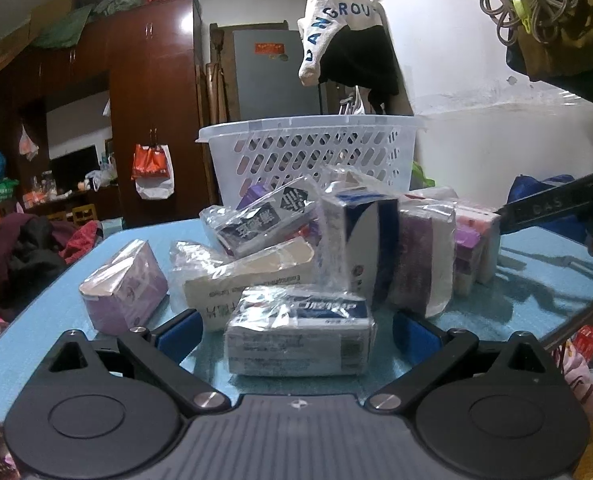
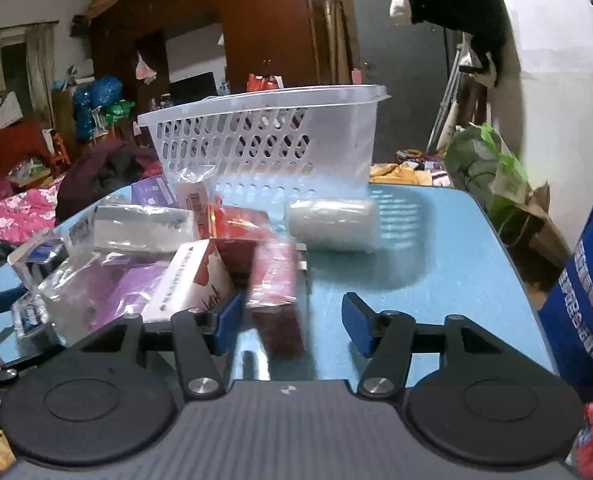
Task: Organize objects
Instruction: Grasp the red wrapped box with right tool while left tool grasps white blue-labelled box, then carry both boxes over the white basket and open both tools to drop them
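A pile of plastic-wrapped boxes lies on a blue table (image 1: 536, 292) in front of a white slotted basket (image 1: 312, 148). My left gripper (image 1: 296, 330) is open, its blue pads on either side of a white-and-blue wrapped box (image 1: 300, 334) without touching it. A purple box (image 1: 124, 292) lies to the left. In the right wrist view my right gripper (image 2: 292, 322) is open with a blurred red wrapped packet (image 2: 274, 280) between its pads. A white wrapped roll (image 2: 332, 220) lies before the basket (image 2: 264, 136).
The table (image 2: 436, 264) has bare surface on its right side. A blue bag (image 2: 580, 308) stands at the right edge. The right gripper's black body (image 1: 556, 204) shows at the right of the left wrist view. Clothes and wardrobes fill the room behind.
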A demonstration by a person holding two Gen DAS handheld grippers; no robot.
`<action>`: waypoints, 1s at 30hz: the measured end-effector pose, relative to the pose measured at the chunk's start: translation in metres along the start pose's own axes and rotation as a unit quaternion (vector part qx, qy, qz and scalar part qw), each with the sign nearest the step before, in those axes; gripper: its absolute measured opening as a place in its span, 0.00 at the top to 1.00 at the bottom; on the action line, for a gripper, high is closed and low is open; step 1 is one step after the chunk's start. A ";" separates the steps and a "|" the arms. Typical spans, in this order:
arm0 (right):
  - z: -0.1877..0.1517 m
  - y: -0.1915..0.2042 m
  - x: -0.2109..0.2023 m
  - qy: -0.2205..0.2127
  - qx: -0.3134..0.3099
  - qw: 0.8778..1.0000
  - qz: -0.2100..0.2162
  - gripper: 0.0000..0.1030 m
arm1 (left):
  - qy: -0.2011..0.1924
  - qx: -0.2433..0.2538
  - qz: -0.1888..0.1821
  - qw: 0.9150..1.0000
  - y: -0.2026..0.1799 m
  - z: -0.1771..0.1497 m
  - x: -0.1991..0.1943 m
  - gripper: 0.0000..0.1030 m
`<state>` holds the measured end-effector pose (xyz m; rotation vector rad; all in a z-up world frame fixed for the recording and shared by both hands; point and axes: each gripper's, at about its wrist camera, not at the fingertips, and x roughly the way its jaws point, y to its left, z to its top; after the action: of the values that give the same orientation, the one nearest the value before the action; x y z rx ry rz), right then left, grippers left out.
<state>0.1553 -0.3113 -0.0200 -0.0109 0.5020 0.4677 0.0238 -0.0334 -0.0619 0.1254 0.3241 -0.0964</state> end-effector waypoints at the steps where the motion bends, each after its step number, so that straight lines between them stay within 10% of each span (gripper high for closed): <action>1: -0.001 0.000 0.000 -0.003 0.001 1.000 0.002 0.53 | -0.003 0.003 0.006 1.000 -0.001 0.000 0.001 0.00; 6: -0.005 0.001 -0.004 -0.007 -0.005 1.000 0.002 0.70 | -0.019 0.004 0.024 1.000 -0.002 -0.002 -0.001 0.33; 30: 0.010 -0.018 -0.048 -0.077 0.018 0.996 0.036 0.70 | -0.077 -0.059 -0.007 0.995 0.045 0.041 -0.032 0.33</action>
<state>0.1305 -0.3471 0.0099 0.0772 0.3591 0.5252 0.0118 0.0078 -0.0083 -0.0010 0.1767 -0.1005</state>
